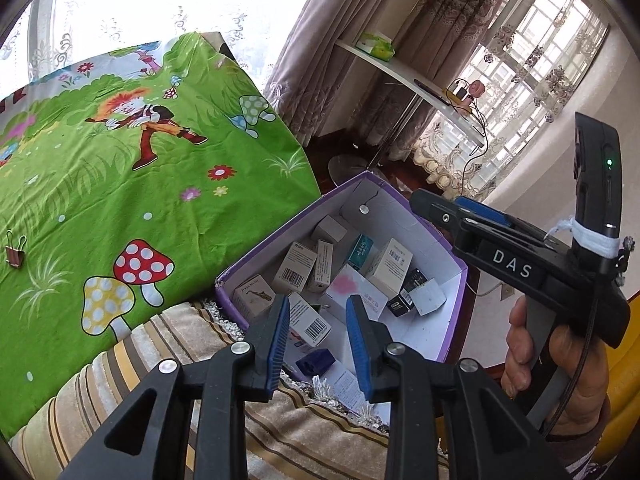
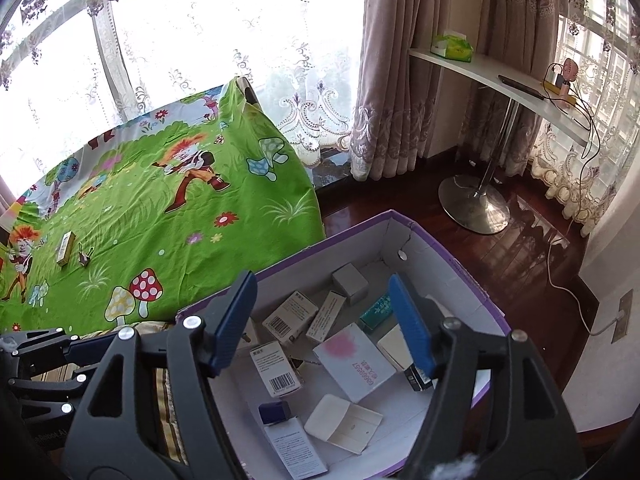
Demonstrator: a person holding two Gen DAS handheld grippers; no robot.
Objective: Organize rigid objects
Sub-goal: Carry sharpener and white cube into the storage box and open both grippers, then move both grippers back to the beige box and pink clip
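Observation:
A purple-rimmed cardboard box (image 1: 436, 240) (image 2: 444, 268), white inside, holds several small cartons, among them a white one with a pink blot (image 2: 352, 360) and a barcode carton (image 1: 296, 266). My left gripper (image 1: 318, 302) hovers over the box's near corner, open, with nothing between its blue pads. My right gripper (image 2: 320, 278) is open wide above the box's inside, empty; in the left wrist view a hand (image 1: 560, 368) holds its black handle (image 1: 512, 268). On the green cartoon cloth (image 2: 160, 240) lie a small carton (image 2: 66, 248) and a binder clip (image 2: 83, 258) (image 1: 15, 250).
The box rests beside a striped cushion (image 1: 160, 364). Behind it lies dark wood floor (image 2: 540, 280), with a round metal table base (image 2: 474, 204) and a white cable. A white shelf (image 2: 500, 70) carries a tissue pack and chargers. Curtains hang at the windows.

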